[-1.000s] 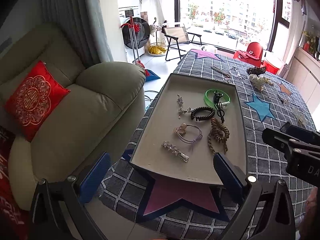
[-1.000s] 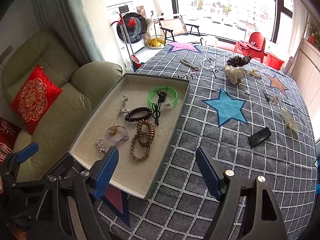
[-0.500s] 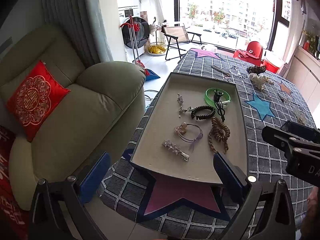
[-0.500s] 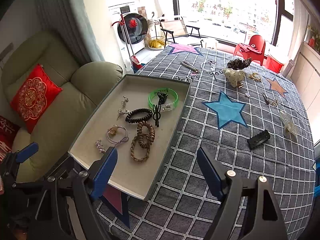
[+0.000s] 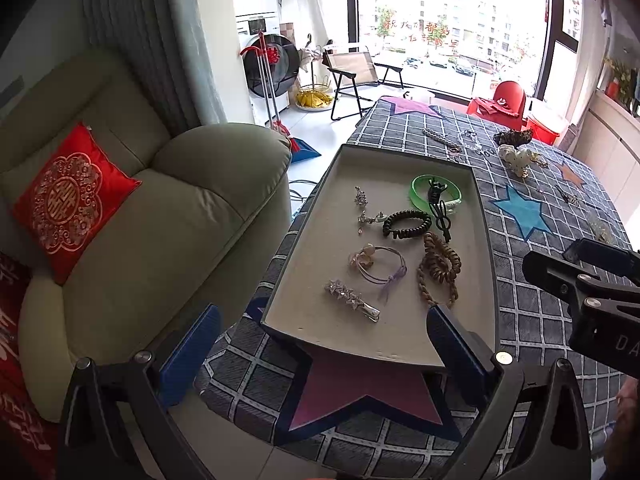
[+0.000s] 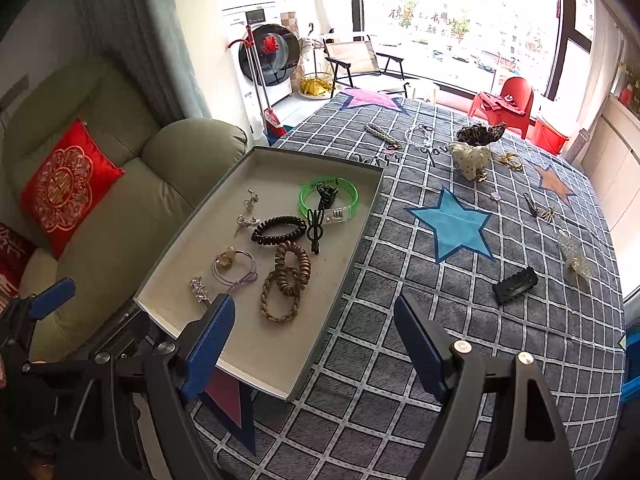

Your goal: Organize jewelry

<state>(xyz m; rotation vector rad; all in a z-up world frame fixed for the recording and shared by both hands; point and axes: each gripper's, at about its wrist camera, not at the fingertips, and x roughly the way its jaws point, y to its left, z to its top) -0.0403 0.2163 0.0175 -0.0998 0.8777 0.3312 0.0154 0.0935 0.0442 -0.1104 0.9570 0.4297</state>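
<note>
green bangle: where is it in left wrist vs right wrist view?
Left wrist: the green bangle lies right of centre, upper half, at the far right end of the tray.
Right wrist: green bangle sits at centre, slightly above the middle, near the tray's far corner.
Shared landmark: the black coil hair tie, just nearer than the bangle.

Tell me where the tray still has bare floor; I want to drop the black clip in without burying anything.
The tray is bare along its near end, past the braided band, and in its far corner behind the earrings. The middle is crowded: green bangle, black coil tie and brown coil touch or overlap.
</note>
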